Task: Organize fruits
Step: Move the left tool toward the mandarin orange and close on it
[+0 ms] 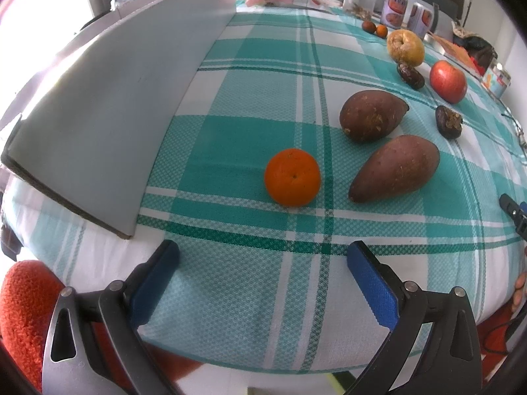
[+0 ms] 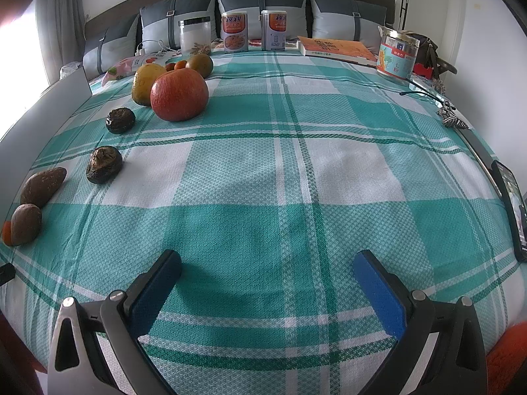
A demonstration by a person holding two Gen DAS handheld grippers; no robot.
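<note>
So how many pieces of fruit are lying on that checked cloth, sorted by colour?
Large orange: 1
Small orange-red fruits: 2
Brown pointed pieces: 2
Dark wrinkled pieces: 2
Red apple: 1
Yellow fruit: 1
Greenish-brown round fruit: 1
Total: 10

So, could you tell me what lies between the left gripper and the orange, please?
Only bare checked cloth lies between left gripper and orange, per the left wrist view.

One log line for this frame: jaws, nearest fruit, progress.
left gripper: open, empty | right gripper: open, empty | nearest: orange ahead of left jaws | grey board: bare | fruit untouched on checked cloth
</note>
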